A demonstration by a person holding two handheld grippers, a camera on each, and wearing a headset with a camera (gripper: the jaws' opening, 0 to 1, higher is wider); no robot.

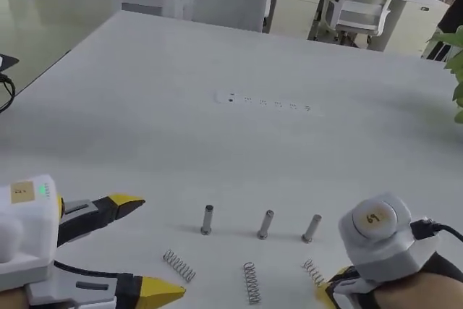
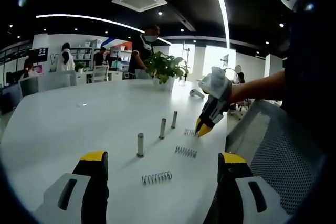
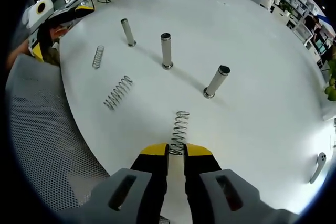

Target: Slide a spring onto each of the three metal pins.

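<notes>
Three short metal pins stand in a row near the table's front: left pin (image 1: 207, 220), middle pin (image 1: 265, 224), right pin (image 1: 312, 228). In front of them three springs lie flat: left spring (image 1: 179, 265), middle spring (image 1: 251, 282), right spring (image 1: 313, 271). My right gripper (image 3: 176, 151) is down at the table, jaws closed narrowly around the near end of the right spring (image 3: 179, 127), which points at the right pin (image 3: 216, 81). My left gripper (image 1: 148, 249) hovers open, wide apart, left of the left spring (image 2: 156, 177).
The white table (image 1: 217, 150) has a flush socket strip (image 1: 264, 103) at its middle. Office chairs (image 1: 358, 5) stand beyond the far edge and a plant (image 1: 456, 56) at the right. A mesh chair seat (image 3: 47, 129) sits just off the near edge.
</notes>
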